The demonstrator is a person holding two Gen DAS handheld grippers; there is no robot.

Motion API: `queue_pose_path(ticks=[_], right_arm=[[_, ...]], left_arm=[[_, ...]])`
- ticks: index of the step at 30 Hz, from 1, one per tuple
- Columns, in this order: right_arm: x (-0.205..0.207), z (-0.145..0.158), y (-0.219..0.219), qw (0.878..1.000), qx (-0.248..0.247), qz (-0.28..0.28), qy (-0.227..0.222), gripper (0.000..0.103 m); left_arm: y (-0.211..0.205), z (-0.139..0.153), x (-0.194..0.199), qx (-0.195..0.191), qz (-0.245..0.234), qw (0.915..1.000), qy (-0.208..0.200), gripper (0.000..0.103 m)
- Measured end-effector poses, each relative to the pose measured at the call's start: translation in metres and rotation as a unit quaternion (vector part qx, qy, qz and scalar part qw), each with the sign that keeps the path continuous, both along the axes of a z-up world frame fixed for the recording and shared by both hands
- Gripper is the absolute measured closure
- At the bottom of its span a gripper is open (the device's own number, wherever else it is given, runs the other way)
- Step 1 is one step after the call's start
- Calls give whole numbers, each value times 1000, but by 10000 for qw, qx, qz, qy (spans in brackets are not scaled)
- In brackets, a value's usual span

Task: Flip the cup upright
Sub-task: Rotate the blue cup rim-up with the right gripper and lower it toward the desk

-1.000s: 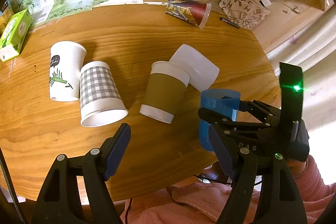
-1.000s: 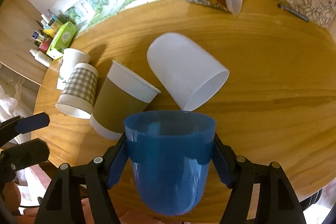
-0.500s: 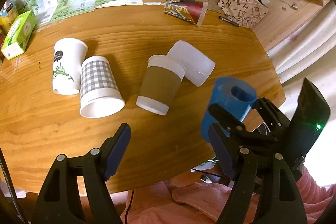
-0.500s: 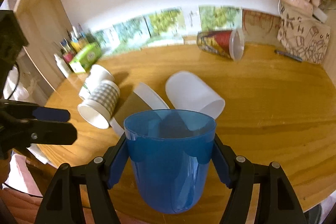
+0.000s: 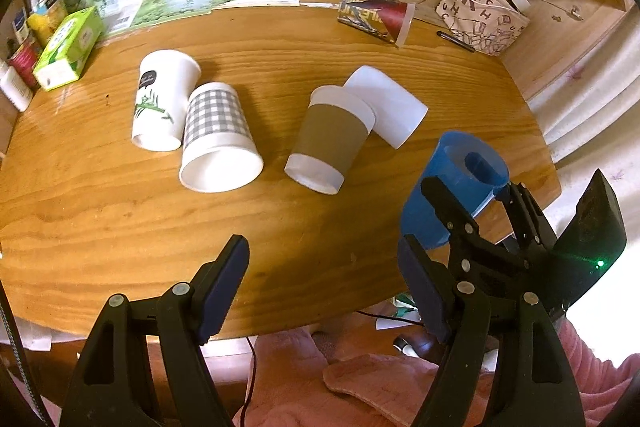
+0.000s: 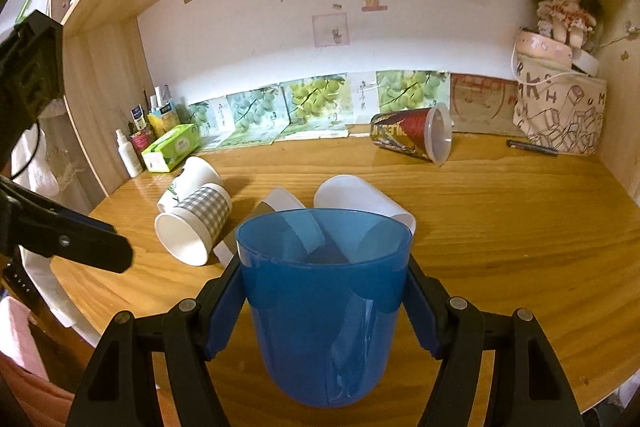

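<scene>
My right gripper [image 6: 324,291] is shut on a blue plastic cup [image 6: 324,307], held nearly upright with its mouth up, just above the wooden table [image 6: 500,227] near its front edge. The left wrist view shows the same blue cup [image 5: 448,187] in the right gripper [image 5: 476,211] at the table's right front. My left gripper [image 5: 324,287] is open and empty over the table's front edge.
Several cups lie on their sides: a brown-sleeved cup [image 5: 332,139], a plain white cup [image 5: 388,107], a checked cup [image 5: 218,139], a white leaf-print cup [image 5: 162,99] and a red printed cup [image 5: 376,17] at the back. A green box [image 5: 68,47] and a patterned bag [image 5: 480,7] stand along the wall.
The right gripper has tipped the blue cup from lying on its side to nearly upright. Its view now faces the back wall. The left gripper has pulled back a little.
</scene>
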State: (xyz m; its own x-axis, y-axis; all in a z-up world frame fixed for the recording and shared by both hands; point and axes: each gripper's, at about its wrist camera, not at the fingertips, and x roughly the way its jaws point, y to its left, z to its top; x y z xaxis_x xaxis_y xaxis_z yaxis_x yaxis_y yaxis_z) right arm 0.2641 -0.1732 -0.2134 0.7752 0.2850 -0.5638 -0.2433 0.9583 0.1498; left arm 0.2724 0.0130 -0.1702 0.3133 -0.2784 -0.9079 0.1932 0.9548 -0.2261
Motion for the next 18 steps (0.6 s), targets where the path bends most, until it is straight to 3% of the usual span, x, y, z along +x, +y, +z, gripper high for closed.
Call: queue_pose_path(ticks=[8,18], right_arm=[[-3,-8,-2,9993,126,-99,-330,31],[-9,-22,5,9987,-90,5,-510,31]], left_arm=[[0,-1,-17,33,217,9997,-144,24],[1,-6,-33,36,403,9990,-169,24]])
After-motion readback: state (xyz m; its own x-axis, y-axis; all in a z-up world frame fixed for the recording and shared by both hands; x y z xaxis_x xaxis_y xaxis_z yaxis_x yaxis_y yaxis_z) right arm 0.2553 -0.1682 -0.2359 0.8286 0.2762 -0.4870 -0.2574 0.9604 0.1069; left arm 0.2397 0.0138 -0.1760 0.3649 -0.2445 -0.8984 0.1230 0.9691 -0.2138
